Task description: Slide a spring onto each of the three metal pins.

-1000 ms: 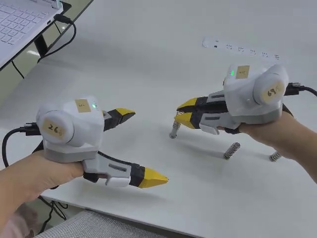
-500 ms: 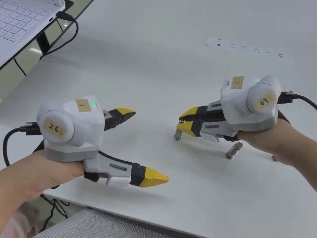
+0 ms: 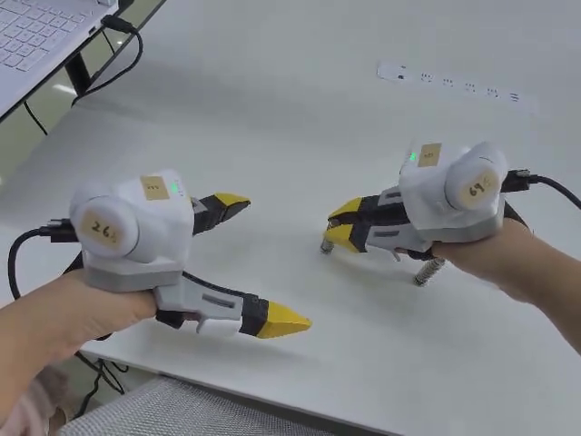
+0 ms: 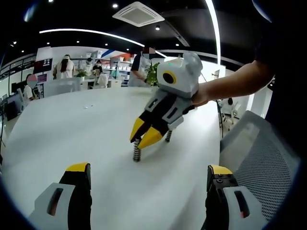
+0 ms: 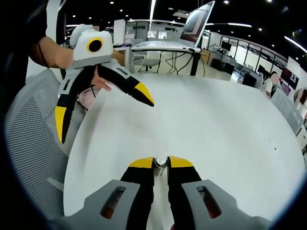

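Note:
My right gripper (image 3: 334,227) is shut on the top of a small upright spring (image 3: 327,245) standing on the white table (image 3: 272,118). In the right gripper view its yellow-tipped jaws (image 5: 161,162) pinch the spring's top coil (image 5: 161,166). A second upright spring (image 3: 429,271) stands just under the right hand. My left gripper (image 3: 268,262) hovers open near the table's front edge and holds nothing. The left gripper view has its own wide-apart jaws (image 4: 147,168) and, beyond them, the right gripper (image 4: 146,135) on the spring (image 4: 136,151), with another spring (image 4: 168,136) behind.
A laptop (image 3: 36,27) and a black cable (image 3: 118,64) lie at the far left. Near the table's back edge lies a white power strip (image 3: 449,84). A grey mesh chair (image 3: 182,409) sits below the front edge.
The right gripper has come down lower and nearer with the spring between its jaws, and the right hand now covers the far-right spring. The left gripper has stayed put.

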Demonstrator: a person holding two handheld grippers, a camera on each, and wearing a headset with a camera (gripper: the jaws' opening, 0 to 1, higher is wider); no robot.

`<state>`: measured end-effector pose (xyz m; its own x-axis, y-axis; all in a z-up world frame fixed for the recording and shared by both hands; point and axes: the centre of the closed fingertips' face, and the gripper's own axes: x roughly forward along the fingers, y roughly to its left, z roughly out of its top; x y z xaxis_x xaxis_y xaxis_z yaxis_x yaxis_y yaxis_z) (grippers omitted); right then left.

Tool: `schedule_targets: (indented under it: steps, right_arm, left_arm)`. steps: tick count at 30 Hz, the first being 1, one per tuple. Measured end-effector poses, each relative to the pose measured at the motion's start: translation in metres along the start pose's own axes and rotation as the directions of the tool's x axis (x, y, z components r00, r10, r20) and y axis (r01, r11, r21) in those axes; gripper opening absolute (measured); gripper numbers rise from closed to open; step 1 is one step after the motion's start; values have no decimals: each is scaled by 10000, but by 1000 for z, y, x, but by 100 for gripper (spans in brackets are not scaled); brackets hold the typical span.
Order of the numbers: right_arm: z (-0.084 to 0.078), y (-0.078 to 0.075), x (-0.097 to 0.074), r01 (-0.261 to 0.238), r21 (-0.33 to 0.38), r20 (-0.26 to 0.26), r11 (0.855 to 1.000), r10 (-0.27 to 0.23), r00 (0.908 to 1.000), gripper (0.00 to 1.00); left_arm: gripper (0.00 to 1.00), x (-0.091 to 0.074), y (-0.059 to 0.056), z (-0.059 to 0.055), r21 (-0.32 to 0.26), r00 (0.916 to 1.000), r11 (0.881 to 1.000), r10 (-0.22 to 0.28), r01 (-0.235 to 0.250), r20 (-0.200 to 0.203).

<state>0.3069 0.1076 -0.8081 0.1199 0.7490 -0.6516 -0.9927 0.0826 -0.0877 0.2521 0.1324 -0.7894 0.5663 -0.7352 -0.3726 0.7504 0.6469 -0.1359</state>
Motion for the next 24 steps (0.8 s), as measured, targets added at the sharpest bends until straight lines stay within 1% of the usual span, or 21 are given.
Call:
schedule_targets:
  steps: [7,10,17,22,24]
  right_arm:
    - [2,0,2,22,-194,-19,9998,-22,10000,8]
    - [3,0,2,32,-169,20,9999,-32,10000,8]
    - [1,1,0,-10,-65,13,10000,10,10000,9]
    - [3,-1,2,62,58,169,10000,-63,9998,13]
    - [3,-3,2,208,24,182,9998,-208,9996,16]
  left_arm:
    - [98,1,-2,1,44,10000,10000,-58,58,-65]
    - [98,1,-4,2,70,9999,9999,-98,99,-80]
    - [98,-1,-3,3,76,10000,10000,23,-22,-72]
    - [98,-3,-4,3,144,9998,9999,76,-73,-197]
    - [98,-4,-4,4,188,9997,9998,80,-75,-236]
